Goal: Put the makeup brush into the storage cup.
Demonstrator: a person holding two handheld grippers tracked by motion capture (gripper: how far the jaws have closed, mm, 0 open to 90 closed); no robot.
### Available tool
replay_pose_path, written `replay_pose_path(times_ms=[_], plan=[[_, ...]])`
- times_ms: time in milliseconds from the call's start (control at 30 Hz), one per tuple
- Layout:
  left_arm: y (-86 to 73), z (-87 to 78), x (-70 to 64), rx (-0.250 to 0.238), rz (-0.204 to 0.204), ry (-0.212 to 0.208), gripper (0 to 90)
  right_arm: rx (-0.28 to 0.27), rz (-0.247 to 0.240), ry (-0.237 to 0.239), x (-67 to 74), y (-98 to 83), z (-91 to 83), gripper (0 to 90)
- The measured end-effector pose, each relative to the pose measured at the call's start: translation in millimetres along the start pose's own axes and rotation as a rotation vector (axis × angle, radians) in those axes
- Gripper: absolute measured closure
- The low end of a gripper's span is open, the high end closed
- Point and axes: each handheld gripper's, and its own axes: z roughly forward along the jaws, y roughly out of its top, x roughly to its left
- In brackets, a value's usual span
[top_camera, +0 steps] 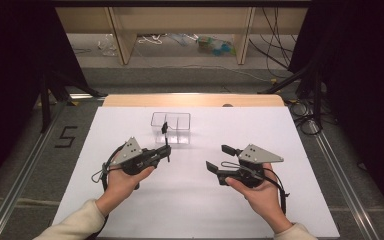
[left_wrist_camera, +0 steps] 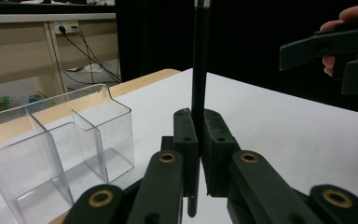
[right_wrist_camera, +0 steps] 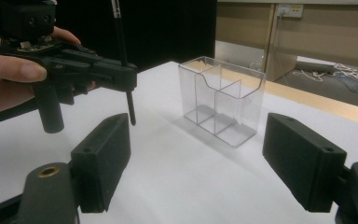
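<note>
Fingers (left_wrist_camera: 186, 140) clamp one upright pen (left_wrist_camera: 199, 70); one clear organizer (left_wrist_camera: 56, 140), seemingly three-celled.

White table (top_camera: 190, 210); 1 clear plastic organiser (top_camera: 170, 128) w/ compartments stands on it, far centre.

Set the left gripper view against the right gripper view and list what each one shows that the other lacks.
Left gripper view alone: the left gripper's jaws seen from behind, shut on the black pen, which stands upright between them, and the right gripper farther off.

Right gripper view alone: the right gripper's own jaws standing wide apart with nothing between them, the left gripper seen from the side, and the hand that holds it.

Both: the pen, the clear divided container and the white tabletop.
</note>
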Motion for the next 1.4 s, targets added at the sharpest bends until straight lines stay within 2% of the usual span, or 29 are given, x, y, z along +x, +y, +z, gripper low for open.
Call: replay_pose_path(times_ms=[67,100,133,167,200,233,300,333,367,433,467,567,633,667,733,867,967,1033,1100,1167,1233,1267,1300,1367,1400], plan=[[0.0,-0.4,-0.3,-0.001,-0.002,0.002,85.2,-0.003,-0.005,0.0,-1.9,-1.0,-1.9,24.1],[0.0,-0.6,-0.3,0.0,-0.001,0.002,85.2,0.016,0.019,0.006,-1.1,-1.3,-3.7,24.0],[-0.1,-0.6,-0.8,-0.001,-0.007,0.004,85.3,-0.001,-0.007,-0.004,-3.2,-2.0,-3.9,24.0],[-0.1,-0.7,-0.7,-0.001,-0.005,0.003,85.2,0.012,0.011,-0.004,-2.4,-2.3,-5.3,23.9],[0.0,-0.9,-0.7,-0.001,-0.004,0.002,85.2,0.0,0.001,-0.004,-3.7,-2.7,-5.4,23.9],[0.0,-1.0,-0.6,-0.001,-0.004,0.003,85.2,0.015,0.015,0.002,-3.2,-3.0,-7.0,23.9],[0.2,-1.4,-0.1,-0.003,0.004,0.002,85.3,-0.013,-0.009,-0.014,-5.4,-3.8,-7.1,23.9],[0.4,-1.6,0.0,-0.003,0.005,0.002,85.2,0.012,0.01,-0.011,-4.8,-3.7,-9.7,23.8],[0.6,-2.0,0.6,-0.003,0.011,0.0,85.2,-0.009,-0.003,-0.012,-6.5,-4.2,-9.2,23.8],[0.3,-2.8,0.2,-0.004,-0.005,0.009,85.2,-0.005,-0.012,-0.024,-7.9,-4.8,-11.5,23.7],[0.4,-3.3,0.7,-0.004,-0.002,0.007,85.2,0.016,0.012,-0.016,-7.0,-5.0,-13.6,23.6],[0.2,-4.8,1.7,-0.006,-0.007,0.014,85.2,0.014,-0.002,-0.032,-9.7,-6.5,-16.2,23.5],[0.4,-5.5,2.0,-0.008,-0.007,0.017,85.2,0.006,0.003,-0.029,-10.9,-8.1,-17.7,23.5],[0.5,-5.8,2.0,-0.008,-0.009,0.018,85.3,0.017,0.02,-0.027,-10.1,-8.5,-18.9,23.5],[0.5,-6.3,2.1,-0.008,-0.008,0.018,85.2,0.01,-0.003,-0.04,-12.5,-9.5,-21.0,23.5],[0.6,-6.9,2.4,-0.008,-0.01,0.021,85.2,0.016,0.02,-0.042,-13.8,-11.8,-25.1,23.4],[0.9,-7.4,2.8,-0.01,-0.009,0.022,85.3,0.017,0.019,-0.053,-15.0,-13.2,-27.5,23.3],[1.2,-7.9,3.3,-0.012,-0.007,0.023,85.3,0.011,0.0,-0.059,-17.0,-13.8,-28.6,23.3],[1.5,-8.9,4.2,-0.012,0.0,0.025,85.2,0.014,0.016,-0.051,-16.8,-14.5,-29.7,23.2],[1.4,-9.7,4.2,-0.013,-0.013,0.028,85.3,0.013,0.021,-0.053,-17.3,-14.8,-30.9,23.1],[1.6,-10.8,5.1,-0.016,-0.007,0.033,85.3,0.008,0.003,-0.067,-18.9,-15.0,-32.4,23.1],[1.5,-11.1,5.5,-0.016,-0.005,0.033,85.3,0.005,0.023,-0.053,-18.1,-16.0,-32.0,23.1],[1.6,-11.3,6.3,-0.016,0.006,0.029,85.2,0.002,0.022,-0.055,-18.4,-16.6,-32.3,23.1],[1.6,-11.5,6.2,-0.014,0.006,0.029,85.3,0.029,0.021,-0.063,-18.3,-17.3,-34.6,23.1],[1.4,-11.4,5.2,-0.015,-0.008,0.032,85.3,0.03,0.02,-0.064,-18.4,-17.9,-35.3,23.1]])
